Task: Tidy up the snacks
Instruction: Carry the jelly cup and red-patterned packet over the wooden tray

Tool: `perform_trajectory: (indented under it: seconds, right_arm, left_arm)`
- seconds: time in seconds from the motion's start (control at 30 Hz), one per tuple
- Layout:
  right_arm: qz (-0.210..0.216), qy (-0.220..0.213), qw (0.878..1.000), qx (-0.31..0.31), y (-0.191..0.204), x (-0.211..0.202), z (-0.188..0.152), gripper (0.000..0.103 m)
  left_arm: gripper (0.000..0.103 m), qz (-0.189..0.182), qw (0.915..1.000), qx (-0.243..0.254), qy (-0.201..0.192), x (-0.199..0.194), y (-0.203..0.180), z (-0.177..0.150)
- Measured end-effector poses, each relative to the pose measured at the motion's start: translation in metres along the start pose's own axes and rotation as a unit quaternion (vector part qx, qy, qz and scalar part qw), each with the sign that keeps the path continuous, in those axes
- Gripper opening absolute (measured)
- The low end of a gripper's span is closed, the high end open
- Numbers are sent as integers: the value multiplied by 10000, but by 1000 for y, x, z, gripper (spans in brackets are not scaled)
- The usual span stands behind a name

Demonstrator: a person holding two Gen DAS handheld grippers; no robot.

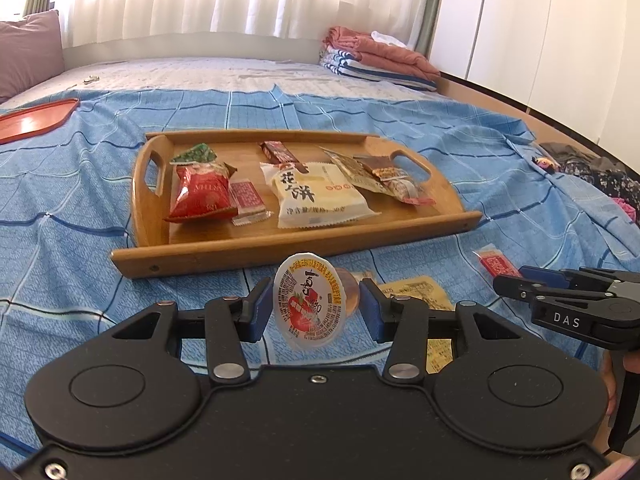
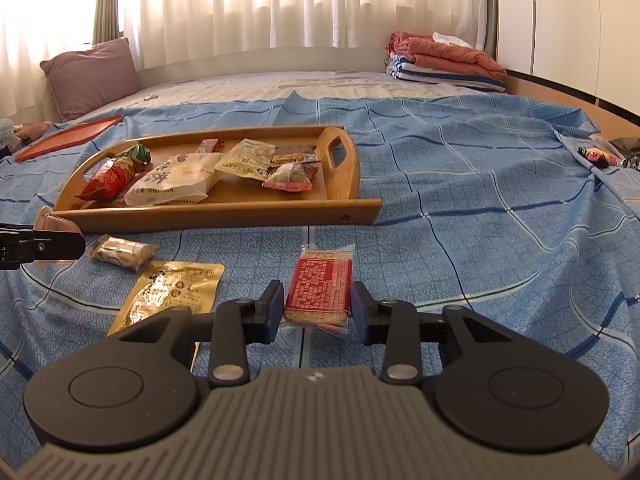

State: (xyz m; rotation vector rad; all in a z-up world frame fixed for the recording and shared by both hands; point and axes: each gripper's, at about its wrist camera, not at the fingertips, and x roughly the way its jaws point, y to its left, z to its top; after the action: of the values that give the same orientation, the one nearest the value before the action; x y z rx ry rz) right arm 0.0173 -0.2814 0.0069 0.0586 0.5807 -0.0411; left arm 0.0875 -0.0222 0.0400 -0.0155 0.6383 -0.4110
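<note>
Left hand-held gripper (image 1: pixel 315 307) pinches a jelly cup (image 1: pixel 309 303), lifted off the bed (image 2: pixel 460 208), just in front of the wooden tray (image 1: pixel 256 250). Right hand-held gripper (image 2: pixel 317 306) pinches a red wafer packet (image 2: pixel 319 288), near the tray's front right corner. A gold pouch (image 2: pixel 168 294) and small clear-wrapped snack (image 2: pixel 120 254) lie on the bed before the tray. Several snacks sit inside the tray.
</note>
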Motion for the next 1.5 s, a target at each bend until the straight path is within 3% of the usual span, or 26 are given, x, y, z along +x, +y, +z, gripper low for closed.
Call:
perform_trajectory:
  seconds: [0.27, 0.57, 0.83, 1.17, 1.5]
  right_arm:
    - [97, -223, 9997, -3, 4, -6, 21, 41]
    - [323, -458, 9984, 16, 8, 3, 66, 41]
    - [435, -525, 9977, -48, 11, 36, 118, 41]
    - [593, -194, 9978, 223, 5, 109, 163, 41]
    - [523, 220, 9975, 431, -2, 181, 177, 41]
  left_arm:
    - [44, 299, 9994, 60, -146, 2, 6, 22]
    - [44, 426, 9979, -234, -422, 9, 32, 74]
    - [44, 554, 9966, -442, -409, 39, 51, 126]
    - [44, 672, 9944, -816, 94, 115, 67, 169]
    - [44, 818, 9885, -1143, 563, 185, 83, 171]
